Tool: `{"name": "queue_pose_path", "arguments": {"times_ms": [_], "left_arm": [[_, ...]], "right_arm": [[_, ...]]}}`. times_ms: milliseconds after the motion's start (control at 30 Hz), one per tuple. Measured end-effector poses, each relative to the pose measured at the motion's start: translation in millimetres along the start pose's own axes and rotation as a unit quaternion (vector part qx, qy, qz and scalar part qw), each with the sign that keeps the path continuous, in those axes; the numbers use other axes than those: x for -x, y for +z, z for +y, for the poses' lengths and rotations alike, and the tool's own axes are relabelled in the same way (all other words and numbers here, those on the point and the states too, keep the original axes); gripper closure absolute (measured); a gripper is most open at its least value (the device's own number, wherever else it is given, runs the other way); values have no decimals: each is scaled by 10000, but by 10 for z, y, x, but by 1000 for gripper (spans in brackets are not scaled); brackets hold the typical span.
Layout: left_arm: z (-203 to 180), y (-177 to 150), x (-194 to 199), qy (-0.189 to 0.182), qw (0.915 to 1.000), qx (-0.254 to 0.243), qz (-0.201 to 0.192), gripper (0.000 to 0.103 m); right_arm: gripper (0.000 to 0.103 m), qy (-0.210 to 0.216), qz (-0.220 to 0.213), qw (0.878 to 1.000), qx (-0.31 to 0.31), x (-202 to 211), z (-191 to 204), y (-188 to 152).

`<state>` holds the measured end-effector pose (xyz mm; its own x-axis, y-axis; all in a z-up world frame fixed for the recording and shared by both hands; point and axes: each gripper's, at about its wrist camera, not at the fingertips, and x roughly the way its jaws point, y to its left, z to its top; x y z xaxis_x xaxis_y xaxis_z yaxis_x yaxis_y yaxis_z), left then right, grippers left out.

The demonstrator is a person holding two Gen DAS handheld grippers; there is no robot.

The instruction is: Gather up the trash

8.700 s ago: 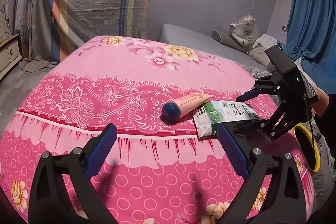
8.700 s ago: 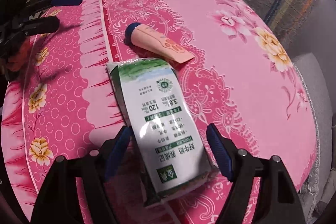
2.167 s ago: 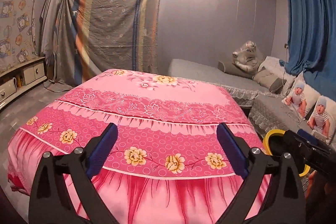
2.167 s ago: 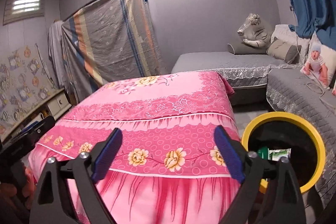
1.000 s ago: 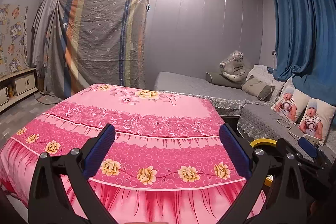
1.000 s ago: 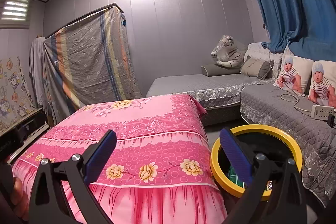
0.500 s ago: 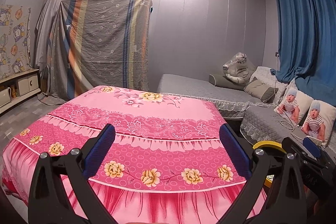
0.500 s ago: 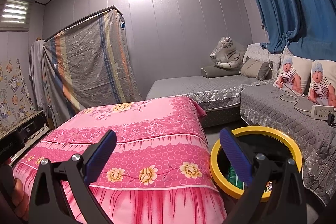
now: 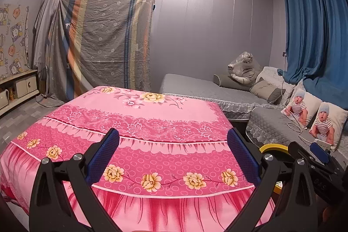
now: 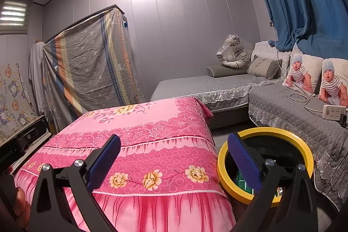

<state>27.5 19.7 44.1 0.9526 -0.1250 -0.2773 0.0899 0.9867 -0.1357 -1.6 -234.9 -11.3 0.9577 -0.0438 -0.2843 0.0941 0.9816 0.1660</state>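
A black bin with a yellow rim (image 10: 282,134) stands on the floor right of the table, with green-and-white packaging (image 10: 240,182) inside; a slice of its rim shows in the left wrist view (image 9: 274,147). My left gripper (image 9: 173,159) is open and empty, held off the near side of the table with the pink floral cloth (image 9: 152,123). My right gripper (image 10: 174,161) is open and empty, between the table's right corner (image 10: 174,136) and the bin. The right gripper also shows in the left wrist view (image 9: 317,158). No trash shows on the tabletop.
A grey sofa (image 10: 293,119) with baby-print cushions (image 10: 313,77), a power strip (image 10: 333,112) and a plush tiger (image 10: 233,51) runs along the right. A striped sheet (image 9: 104,40) covers furniture at the back. A low cabinet (image 9: 19,88) stands at left.
Since 8.7 s ago the carton and the tube have left the tabletop and both grippers have pulled back from it. Over the last second, both views have shifted only slightly.
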Motion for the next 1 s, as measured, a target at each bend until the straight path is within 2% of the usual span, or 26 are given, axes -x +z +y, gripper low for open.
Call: {"name": "queue_pose_path", "arguments": {"times_ms": [1000], "left_arm": [[-2,-26,-32,-61,10000,-34,33,8]], "right_arm": [[8,-79,134,9998,-155,-59,-72,-47]]}}
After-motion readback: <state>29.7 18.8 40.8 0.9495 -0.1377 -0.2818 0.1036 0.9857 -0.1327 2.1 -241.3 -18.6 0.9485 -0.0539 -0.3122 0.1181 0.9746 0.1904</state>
